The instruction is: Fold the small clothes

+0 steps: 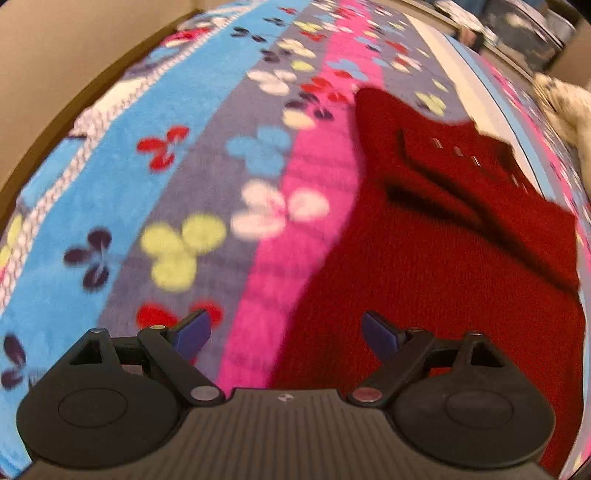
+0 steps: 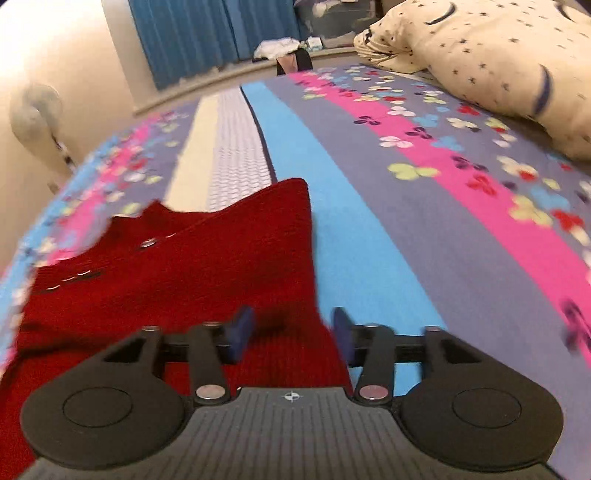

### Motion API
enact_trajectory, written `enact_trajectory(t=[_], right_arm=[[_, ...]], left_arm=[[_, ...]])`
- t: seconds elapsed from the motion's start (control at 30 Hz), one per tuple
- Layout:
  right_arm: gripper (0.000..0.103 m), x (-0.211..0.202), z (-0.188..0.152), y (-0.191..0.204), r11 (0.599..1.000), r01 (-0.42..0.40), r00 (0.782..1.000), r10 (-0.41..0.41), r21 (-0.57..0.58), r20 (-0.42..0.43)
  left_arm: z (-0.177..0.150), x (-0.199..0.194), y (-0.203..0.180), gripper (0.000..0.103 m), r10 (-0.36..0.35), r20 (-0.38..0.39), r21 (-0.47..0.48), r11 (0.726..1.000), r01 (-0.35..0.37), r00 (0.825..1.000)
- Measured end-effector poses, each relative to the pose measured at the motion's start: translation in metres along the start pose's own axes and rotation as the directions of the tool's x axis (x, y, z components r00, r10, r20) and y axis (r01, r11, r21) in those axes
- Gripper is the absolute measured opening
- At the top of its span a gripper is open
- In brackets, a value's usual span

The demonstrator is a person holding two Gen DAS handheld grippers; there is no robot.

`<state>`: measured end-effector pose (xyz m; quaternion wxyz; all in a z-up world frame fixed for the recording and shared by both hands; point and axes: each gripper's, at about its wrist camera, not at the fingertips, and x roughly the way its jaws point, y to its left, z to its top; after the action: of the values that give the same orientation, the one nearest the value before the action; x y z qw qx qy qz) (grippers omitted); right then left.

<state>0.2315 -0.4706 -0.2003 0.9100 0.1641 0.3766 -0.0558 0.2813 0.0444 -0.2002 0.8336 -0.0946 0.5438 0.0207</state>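
Observation:
A small red knitted cardigan with metal snap buttons lies spread on a striped, flower-patterned blanket. In the left wrist view my left gripper hangs open just above the garment's left edge, one blue pad over the blanket and the other over red knit. In the right wrist view the same cardigan fills the lower left. My right gripper stands open over the garment's right edge, with red cloth lying between the pads but not pinched.
The blanket covers a bed. A cream pillow with dark stars lies at the far right. Blue curtains and clutter stand beyond the bed's far end. A pale wall borders the bed's left side.

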Motion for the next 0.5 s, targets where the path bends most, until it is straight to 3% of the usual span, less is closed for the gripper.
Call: enact_trajectory(t=[0.17,0.3,0.43,0.5], right_arm=[[0.070,-0.099,-0.068,0.002,0.997,-0.021,0.995,0.013,-0.072,-0.103],[0.074,-0.170,-0.109,0.033,0.987,-0.033,0.997,0.021,-0.156,-0.077],[0.076,-0.217,-0.139,0.061,0.971,-0.077,0.996,0.066,-0.225,-0.055],[0.076,-0.234,-0.152,0.071,0.963,-0.095,0.995,0.089,-0.254,-0.034]], left_arm=[[-0.064,-0.025,0.000,0.092,-0.067,-0.056,0.068,0.995,0.071,0.996],[-0.111,-0.059,-0.008,0.092,-0.080,-0.072,0.106,0.990,0.087,0.994],[-0.151,-0.102,-0.015,0.093,-0.095,-0.036,0.143,0.985,0.099,0.995],[-0.167,-0.121,-0.017,0.102,-0.094,-0.006,0.166,0.982,0.093,0.996]])
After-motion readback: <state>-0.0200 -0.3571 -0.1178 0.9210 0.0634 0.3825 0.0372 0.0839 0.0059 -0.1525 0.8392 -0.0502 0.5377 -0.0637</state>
